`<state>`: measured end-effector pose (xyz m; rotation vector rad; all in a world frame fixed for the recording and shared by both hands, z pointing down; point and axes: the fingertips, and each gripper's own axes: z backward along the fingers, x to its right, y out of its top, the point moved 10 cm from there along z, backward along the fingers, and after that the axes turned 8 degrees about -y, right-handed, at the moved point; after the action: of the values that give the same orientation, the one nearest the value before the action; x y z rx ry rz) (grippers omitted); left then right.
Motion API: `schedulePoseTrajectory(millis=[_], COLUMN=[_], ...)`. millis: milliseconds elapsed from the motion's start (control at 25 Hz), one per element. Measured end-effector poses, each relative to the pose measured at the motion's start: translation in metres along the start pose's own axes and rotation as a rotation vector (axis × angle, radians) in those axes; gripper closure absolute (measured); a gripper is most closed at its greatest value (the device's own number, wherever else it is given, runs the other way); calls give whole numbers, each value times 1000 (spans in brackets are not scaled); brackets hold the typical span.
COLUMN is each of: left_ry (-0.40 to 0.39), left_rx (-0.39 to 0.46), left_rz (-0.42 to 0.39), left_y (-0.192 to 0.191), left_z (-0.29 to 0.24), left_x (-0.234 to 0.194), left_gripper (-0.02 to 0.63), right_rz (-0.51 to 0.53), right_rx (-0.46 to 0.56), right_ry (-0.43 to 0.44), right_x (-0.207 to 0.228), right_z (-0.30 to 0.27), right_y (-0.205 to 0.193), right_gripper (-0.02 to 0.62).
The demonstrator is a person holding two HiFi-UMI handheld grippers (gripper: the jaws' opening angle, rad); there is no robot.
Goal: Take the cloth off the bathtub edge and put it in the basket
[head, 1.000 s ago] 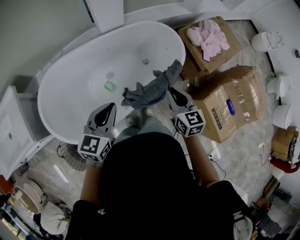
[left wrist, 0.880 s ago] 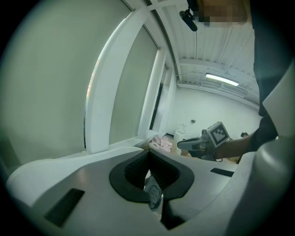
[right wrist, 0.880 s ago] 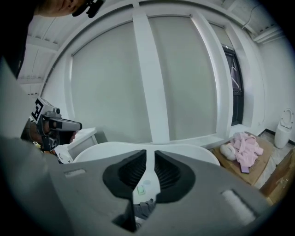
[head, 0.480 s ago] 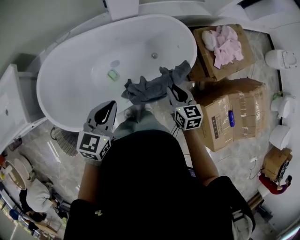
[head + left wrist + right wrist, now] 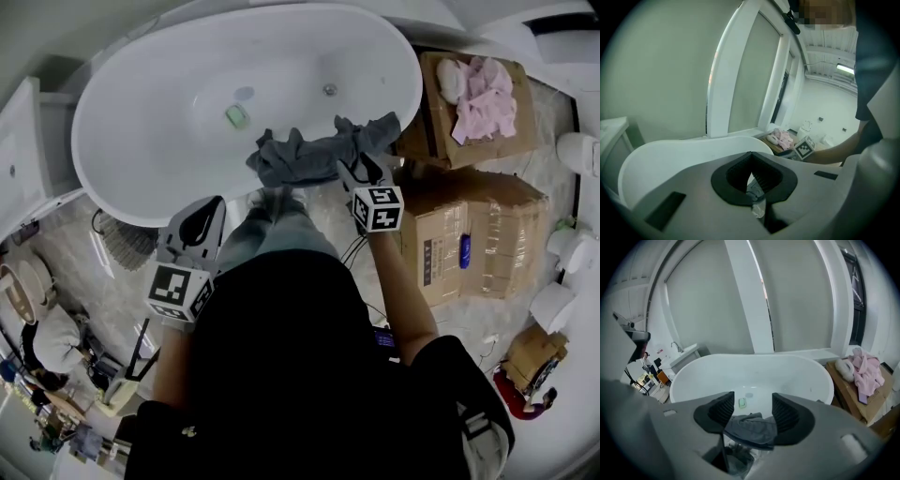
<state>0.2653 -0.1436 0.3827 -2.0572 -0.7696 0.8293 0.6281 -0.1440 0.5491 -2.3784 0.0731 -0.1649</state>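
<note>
The white bathtub (image 5: 159,103) fills the upper part of the head view and is seen higher in the frame than a second ago. Two cardboard boxes are seen at the right: the larger one (image 5: 478,248) at mid-right, and the other (image 5: 433,131) at the upper right with a pink cloth (image 5: 483,89) lying on it.

The grey cloth (image 5: 309,155) is draped over the tub's near rim at upper centre. A second ago it was held up, bunched, above that rim.

The right gripper (image 5: 753,411) is placed at the cloth's right end. Its jaws have just been opening and are parted, with a fold of the cloth lying between them, no longer clamped.

The left gripper (image 5: 208,208) is seen lower and further left than before, beside the tub over the floor. Its jaws are closed together on nothing.

A small green item (image 5: 236,115) lies on the tub floor.
</note>
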Motion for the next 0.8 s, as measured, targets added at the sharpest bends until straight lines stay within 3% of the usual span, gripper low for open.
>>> schedulePoseTrajectory(millis=[520,800], left_ry=[114,172], left_rx=[-54,-95], left_rz=[101,171], left_y=[-28,-45], left_z=[-10,-10], left_x=[19,12], left_gripper=[594,594], right_rz=[43,51], right_rx=[-254,-361], right_ry=[21,-7], right_x=[44,62], right_z=[-104,-154], right_y=[-71,-107], right_gripper=[179,124])
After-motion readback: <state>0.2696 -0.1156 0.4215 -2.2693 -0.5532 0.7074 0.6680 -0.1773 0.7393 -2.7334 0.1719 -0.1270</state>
